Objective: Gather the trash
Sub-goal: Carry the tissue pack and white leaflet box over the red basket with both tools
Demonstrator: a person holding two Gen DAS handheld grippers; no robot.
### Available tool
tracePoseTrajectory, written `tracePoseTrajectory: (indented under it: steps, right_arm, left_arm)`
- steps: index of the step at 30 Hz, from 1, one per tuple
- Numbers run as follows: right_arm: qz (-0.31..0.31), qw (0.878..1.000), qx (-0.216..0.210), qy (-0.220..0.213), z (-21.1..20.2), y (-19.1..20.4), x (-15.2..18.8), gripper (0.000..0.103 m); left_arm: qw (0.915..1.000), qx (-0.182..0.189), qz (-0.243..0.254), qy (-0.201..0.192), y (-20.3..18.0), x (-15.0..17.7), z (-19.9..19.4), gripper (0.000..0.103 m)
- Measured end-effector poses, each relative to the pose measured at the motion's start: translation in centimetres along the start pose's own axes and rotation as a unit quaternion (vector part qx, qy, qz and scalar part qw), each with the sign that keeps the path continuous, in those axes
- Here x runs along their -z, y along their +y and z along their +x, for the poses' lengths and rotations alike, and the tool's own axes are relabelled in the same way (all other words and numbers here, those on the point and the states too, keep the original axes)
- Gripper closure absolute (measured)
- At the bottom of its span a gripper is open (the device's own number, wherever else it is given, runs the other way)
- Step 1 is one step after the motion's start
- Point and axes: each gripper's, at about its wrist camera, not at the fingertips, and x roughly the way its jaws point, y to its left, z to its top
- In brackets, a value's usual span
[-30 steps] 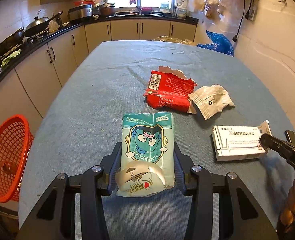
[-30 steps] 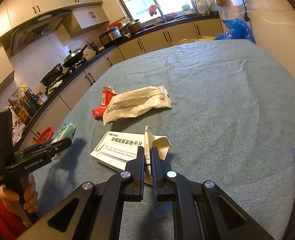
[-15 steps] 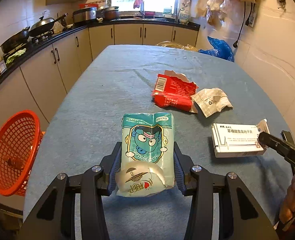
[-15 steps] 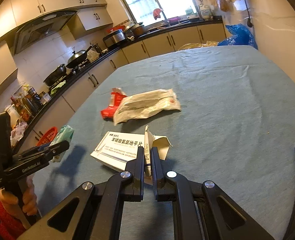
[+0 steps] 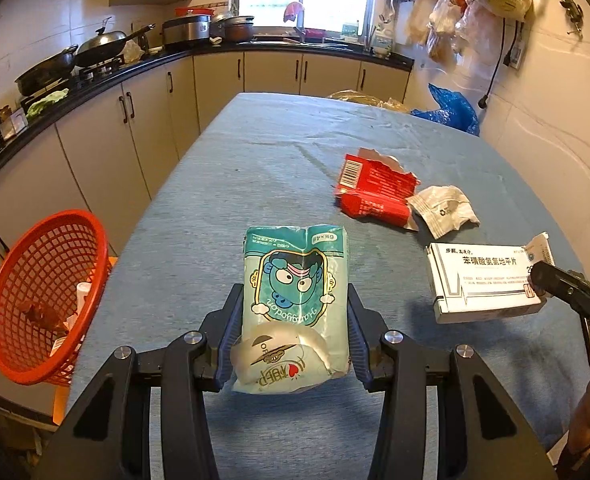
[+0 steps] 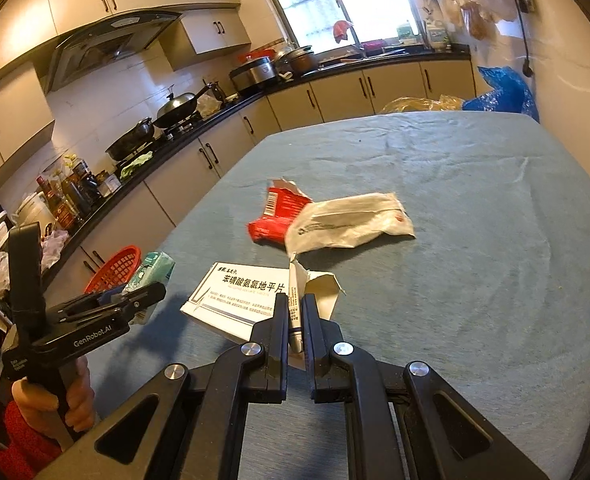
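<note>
My left gripper (image 5: 293,304) is shut on a teal tissue pack (image 5: 295,292) printed with a cartoon face, held above the table. The pack (image 6: 151,272) also shows in the right wrist view, in the left gripper (image 6: 135,300). My right gripper (image 6: 295,308) is shut on the torn end flap of a white medicine box (image 6: 235,296), lifting it off the cloth. In the left wrist view the box (image 5: 483,276) hangs from the right gripper (image 5: 543,276). A red wrapper (image 5: 375,188) and a crumpled white wrapper (image 5: 443,212) lie on the table.
An orange mesh basket (image 5: 35,292) holding a few scraps sits off the table's left edge. The table (image 5: 255,160) wears a blue-grey cloth. Kitchen cabinets (image 5: 135,120) run along the left and far side. Blue and yellow bags (image 5: 451,112) lie at the far end.
Both grippers have drawn back and to the left with their loads. The basket now shows more fully at the left, and the white box has risen off the cloth.
</note>
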Motion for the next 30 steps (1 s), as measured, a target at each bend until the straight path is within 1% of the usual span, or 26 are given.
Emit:
tracePoseTrajectory:
  steps: [13, 25, 30]
  right_arm:
    - [-0.033, 0.999, -0.01, 0.009, 1.3, 3.9, -0.8, 0.096]
    - [-0.062, 0.998, -0.02, 0.021, 3.6, 8.6, -2.1, 0.096]
    - [-0.075, 0.997, -0.024, 0.022, 4.6, 10.6, -2.9, 0.096]
  left_arm:
    - [0.9994, -0.009, -0.032, -0.014, 3.5, 0.3, -1.3, 0.058]
    - [0.9967, -0.023, -0.072, -0.03, 8.2, 0.7, -2.9, 0.058]
    - [0.9947, -0.037, -0.089, -0.038, 10.2, 0.7, -3.7, 0.058]
